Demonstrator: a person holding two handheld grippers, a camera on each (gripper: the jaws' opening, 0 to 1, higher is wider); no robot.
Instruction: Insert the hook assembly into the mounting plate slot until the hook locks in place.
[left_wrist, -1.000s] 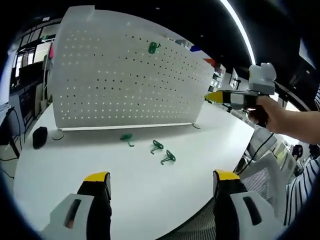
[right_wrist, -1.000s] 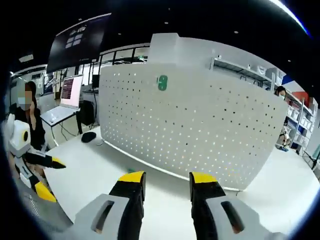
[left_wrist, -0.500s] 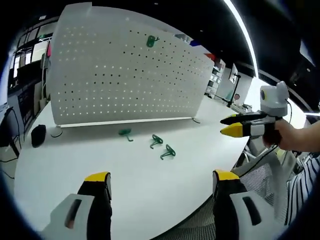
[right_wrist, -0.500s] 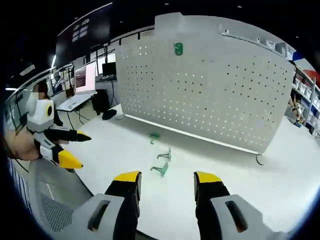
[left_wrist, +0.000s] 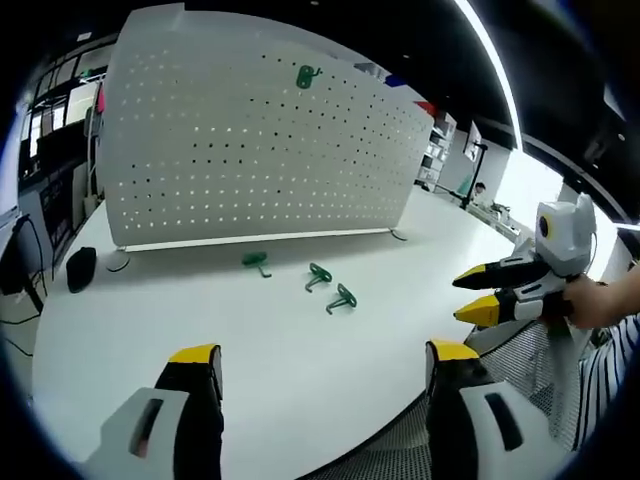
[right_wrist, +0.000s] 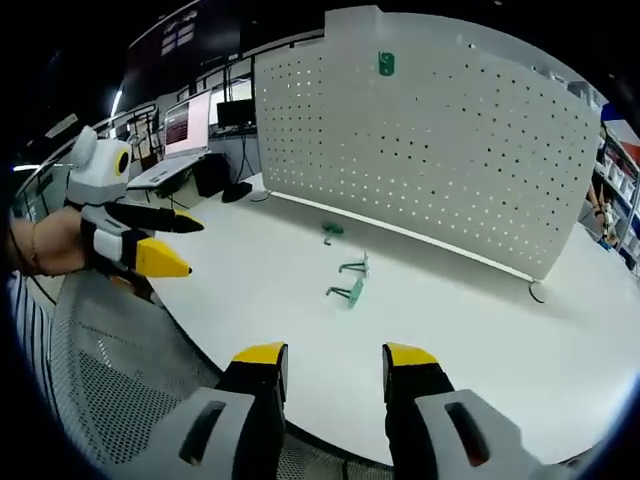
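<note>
Both the left gripper (left_wrist: 318, 375) and the right gripper (right_wrist: 334, 365) hover open and empty at the worktop (left_wrist: 250, 330) edge. 3 green hooks (left_wrist: 318, 276) lie loose before the perforated mounting plate (left_wrist: 250, 150), where 1 hook (left_wrist: 305, 76) hangs. Best approach: pinch a loose hook by its shank, prongs facing the holes.

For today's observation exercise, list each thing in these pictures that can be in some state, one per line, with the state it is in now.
Pegboard: standing upright on the table.
Hung hook: fixed high on the pegboard.
Three loose hooks: lying on the table, untouched.
Table: white, bearing the pegboard and hooks.
Left gripper: open, holding nothing.
Right gripper: open, holding nothing.
Computer mouse: resting on the table, left of the pegboard.
</note>
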